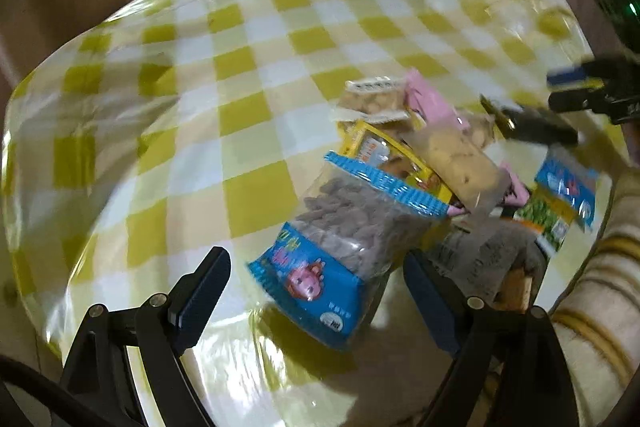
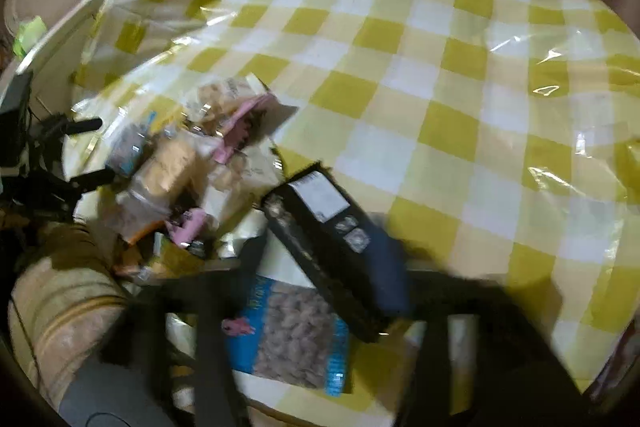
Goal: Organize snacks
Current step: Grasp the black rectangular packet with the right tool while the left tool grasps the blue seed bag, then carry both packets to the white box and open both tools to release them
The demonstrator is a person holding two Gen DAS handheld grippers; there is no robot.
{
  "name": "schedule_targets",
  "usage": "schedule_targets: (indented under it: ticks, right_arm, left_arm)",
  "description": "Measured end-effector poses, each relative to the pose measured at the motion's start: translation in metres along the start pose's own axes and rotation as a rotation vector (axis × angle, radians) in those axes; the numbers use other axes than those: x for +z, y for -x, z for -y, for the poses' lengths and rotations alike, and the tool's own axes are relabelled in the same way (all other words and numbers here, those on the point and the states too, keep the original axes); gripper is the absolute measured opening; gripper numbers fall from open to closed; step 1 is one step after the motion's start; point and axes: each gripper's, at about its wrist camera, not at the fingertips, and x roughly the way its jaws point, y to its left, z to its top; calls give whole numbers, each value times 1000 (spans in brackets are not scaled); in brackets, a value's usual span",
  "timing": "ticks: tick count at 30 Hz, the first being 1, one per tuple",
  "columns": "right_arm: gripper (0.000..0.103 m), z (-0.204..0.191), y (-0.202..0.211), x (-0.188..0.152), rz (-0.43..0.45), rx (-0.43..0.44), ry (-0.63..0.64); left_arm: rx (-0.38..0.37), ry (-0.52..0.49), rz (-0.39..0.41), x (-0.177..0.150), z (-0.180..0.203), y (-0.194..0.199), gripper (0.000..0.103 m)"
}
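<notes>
A: Nearest the left lens sits the blue snack bag, lying on the table just ahead of the left tool, whose fingers stand wide apart with nothing between them

B: How would that bag handle?

A: Light, I judge, with crinkly, slippery film and loose pieces inside that shift and could crush. The flat sealed end or a side edge looks the best place to pinch, not the puffy middle

B: And the rest of the snacks?

A: Heaped just beyond it: a yellow packet, a clear bag of pale biscuits over a pink wrapper, all overlapping. A second blue bag lies close under the right tool

B: What is the right tool doing?

A: The right tool is badly blurred; a dark box appears held between its fingers, though I cannot tell for sure. That box is stiff, so it should grip firmly across its narrow sides
</notes>
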Motion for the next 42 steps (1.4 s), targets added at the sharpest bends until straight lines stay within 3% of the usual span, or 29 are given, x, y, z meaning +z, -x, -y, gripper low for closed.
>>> schedule_targets:
  ticks: [5, 6, 9, 13, 15, 16, 18, 23, 31, 42]
  right_arm:
    - [87, -7, -20, -1, -65, -25, 115]
    - [87, -10, -28, -1, -86, -40, 161]
    - [87, -9, -51, 0, -151, -42, 250]
    - [87, 6, -69, 5, -193, 8, 229]
    - [78, 12, -70, 7, -172, 14, 198]
    - [62, 14, -68, 7, -155, 13, 185]
    - [59, 21, -67, 11, -147, 10, 139]
    - [57, 27, -62, 5, -102, -7, 66]
    - [57, 31, -11, 3, 29, -70, -74]
    - [57, 6, 37, -21, 93, -115, -112]
  left_arm:
    - [-62, -74, -30, 5, 10, -18, 87]
    - [-66, -73, -37, 6, 10, -20, 76]
    - [-73, -69, -37, 5, 8, -17, 63]
    - [-99, -34, -34, 0, 4, -12, 59]
    - [-115, -6, -27, -1, 1, -10, 57]
    - [-125, 13, -22, -2, -1, -8, 56]
    - [-139, 36, -17, -3, -4, -7, 54]
    - [-123, 80, -12, -5, -7, -1, 51]
    - [-57, 115, 12, -5, -4, 14, 50]
    - [68, 126, 39, 4, 19, 42, 49]
